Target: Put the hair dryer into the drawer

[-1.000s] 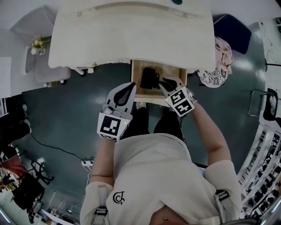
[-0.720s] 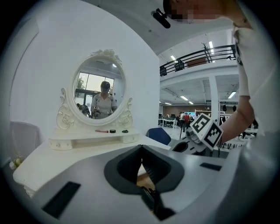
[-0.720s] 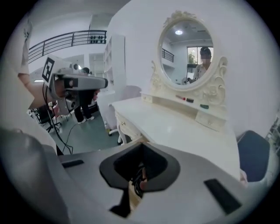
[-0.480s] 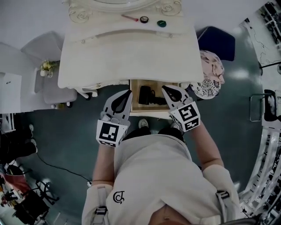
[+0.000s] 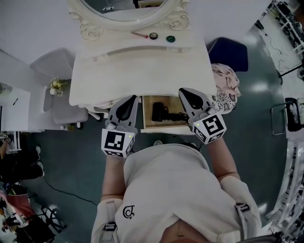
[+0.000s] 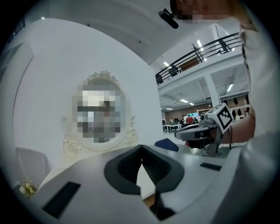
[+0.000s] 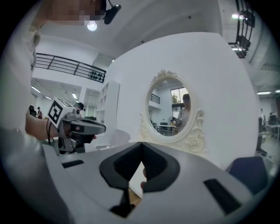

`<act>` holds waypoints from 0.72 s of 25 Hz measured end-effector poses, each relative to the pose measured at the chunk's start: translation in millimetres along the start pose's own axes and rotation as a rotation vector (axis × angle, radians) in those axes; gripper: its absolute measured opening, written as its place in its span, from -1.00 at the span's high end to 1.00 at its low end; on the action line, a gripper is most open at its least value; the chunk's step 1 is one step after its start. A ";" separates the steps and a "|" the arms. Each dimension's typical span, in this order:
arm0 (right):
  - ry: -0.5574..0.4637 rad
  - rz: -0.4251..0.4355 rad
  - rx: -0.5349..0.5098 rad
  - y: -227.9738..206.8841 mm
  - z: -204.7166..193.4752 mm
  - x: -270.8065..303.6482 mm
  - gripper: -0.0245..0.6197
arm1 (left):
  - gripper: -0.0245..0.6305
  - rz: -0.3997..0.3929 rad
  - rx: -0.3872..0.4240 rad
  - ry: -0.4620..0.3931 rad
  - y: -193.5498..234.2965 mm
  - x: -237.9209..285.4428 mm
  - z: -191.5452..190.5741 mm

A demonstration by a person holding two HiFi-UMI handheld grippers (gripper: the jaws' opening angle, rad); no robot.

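**Hidden or unclear parts**
- In the head view, the front edge of the dressing table (image 5: 142,66) covers the rear of the open drawer (image 5: 164,128). You see only its front portion.
- The hair dryer (image 5: 160,112) lies inside the drawer, towards its left half. It shows as a dark shape, and you cannot separate its nozzle, handle and cord.
- The top edge of the picture cuts off the oval mirror (image 5: 128,5).
- Your own torso hides the floor directly below the drawer.

**Grippers**
- The left gripper (image 5: 133,98) is clenched. Its own view shows the jaw tips meeting with nothing between them.
- The right gripper (image 5: 183,91) is also clenched and empty.
- Neither gripper touches the hair dryer.

**Surroundings and obstructions**
- The left gripper sits just left of the drawer.
- The right gripper overlaps the drawer's right side in the head view and masks that wall.
- The space directly above the hair dryer is open between the two grippers.
- Three small items lie on the table top near the mirror: a pink stick (image 5: 139,34), a dark round item (image 5: 153,35) and a green round item (image 5: 170,39).
- A blue chair (image 5: 229,53) and a patterned cloth (image 5: 226,86) stand to the right of the table.
- A grey seat (image 5: 54,64) stands to the left.
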State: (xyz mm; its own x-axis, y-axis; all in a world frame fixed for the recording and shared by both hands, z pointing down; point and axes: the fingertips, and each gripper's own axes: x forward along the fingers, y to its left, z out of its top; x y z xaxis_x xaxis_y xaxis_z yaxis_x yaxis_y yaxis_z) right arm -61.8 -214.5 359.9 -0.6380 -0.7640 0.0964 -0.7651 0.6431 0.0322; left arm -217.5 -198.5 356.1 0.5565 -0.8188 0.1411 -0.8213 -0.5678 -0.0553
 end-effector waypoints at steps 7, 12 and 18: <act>-0.064 0.042 -0.032 9.8 19.9 -3.4 0.90 | 0.88 0.028 -0.005 -0.004 9.5 -8.0 4.2; -0.048 0.051 -0.027 12.6 14.7 2.0 0.91 | 0.88 0.029 -0.018 -0.009 13.4 -7.9 8.0; -0.035 0.059 -0.030 15.5 12.8 2.2 0.91 | 0.88 -0.003 -0.023 -0.035 4.9 -4.7 19.1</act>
State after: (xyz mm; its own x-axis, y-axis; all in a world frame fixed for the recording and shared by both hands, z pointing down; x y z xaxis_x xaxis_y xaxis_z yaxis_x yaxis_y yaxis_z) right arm -76.2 -206.8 347.8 -0.6852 -0.7256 0.0640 -0.7233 0.6881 0.0577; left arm -221.8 -199.0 336.4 0.5630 -0.8196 0.1061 -0.8219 -0.5687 -0.0316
